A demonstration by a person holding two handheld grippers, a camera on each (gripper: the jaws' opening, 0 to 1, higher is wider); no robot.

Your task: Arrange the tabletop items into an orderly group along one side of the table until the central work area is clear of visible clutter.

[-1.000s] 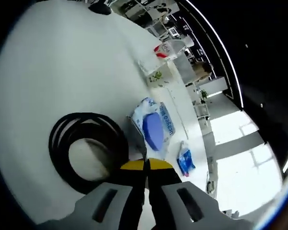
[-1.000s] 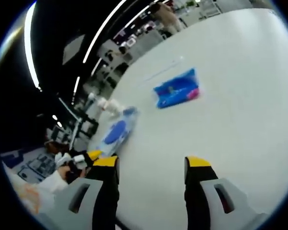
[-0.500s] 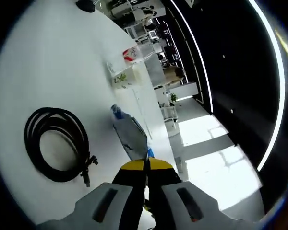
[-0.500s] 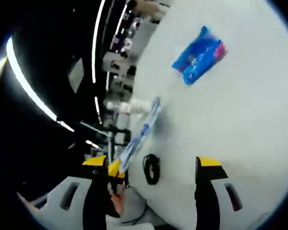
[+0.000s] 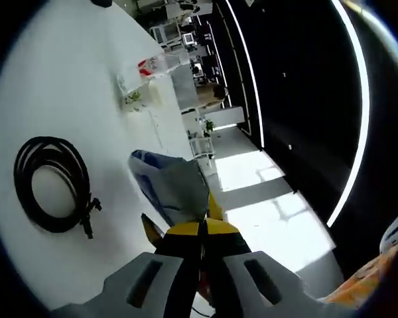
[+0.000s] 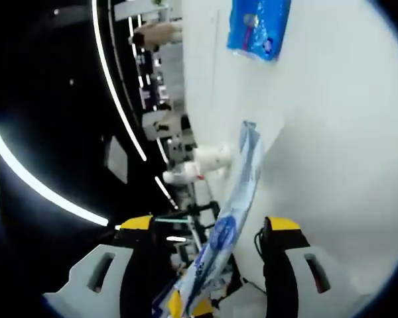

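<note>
My left gripper point(image 5: 200, 228) is shut on the edge of a blue and white wipes pack point(image 5: 171, 187), which hangs lifted off the white table point(image 5: 66, 86). A coiled black cable point(image 5: 50, 185) lies on the table to the left of it. In the right gripper view the same wipes pack point(image 6: 233, 211) shows edge-on, between the two spread jaws of my open right gripper point(image 6: 209, 225); I cannot tell whether they touch it. A blue tissue packet point(image 6: 259, 26) lies flat on the table farther off.
A white bottle point(image 6: 212, 158) and a red-labelled container point(image 6: 186, 173) stand near the table's edge; the same group of containers point(image 5: 142, 83) shows beyond the cable. Past the table's edge are office furniture, a bright floor and a distant person point(image 5: 215, 93).
The left gripper has lifted the wipes pack off the table and both views have rolled. The right gripper's jaws have come around the hanging pack. The cable stays put.
</note>
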